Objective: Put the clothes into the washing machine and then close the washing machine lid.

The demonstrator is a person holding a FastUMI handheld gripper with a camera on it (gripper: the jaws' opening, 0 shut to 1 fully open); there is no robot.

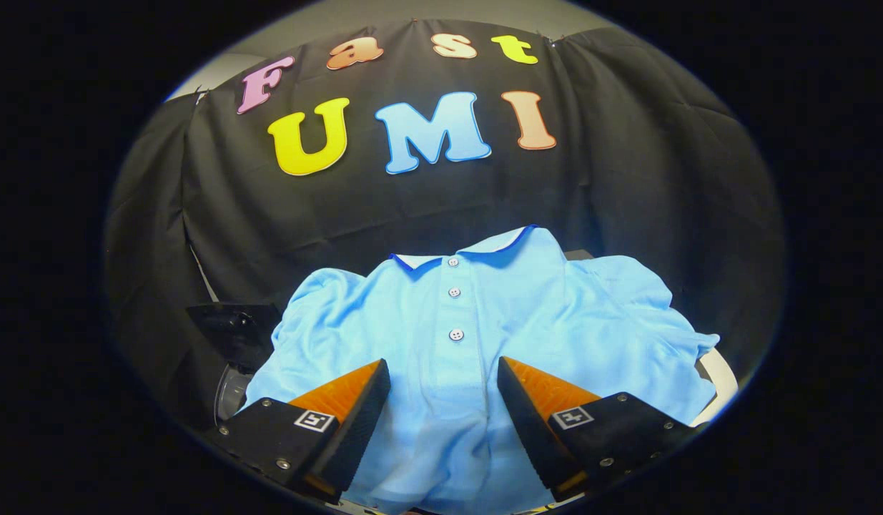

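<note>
A light blue polo shirt (477,315) with a dark-edged collar and three buttons lies spread out, front up, just ahead of and beneath the fingers. It covers most of the washing machine; a bit of white rim (720,375) shows past its right sleeve and a dark part (230,325) shows by its left sleeve. My gripper (443,368) hovers over the shirt's lower front, open, with the button placket running between the two fingers. Nothing is pinched between them.
The booth's black cloth wall (627,186) hangs close behind the shirt. A thin white cord or edge (201,275) runs down the cloth at the left.
</note>
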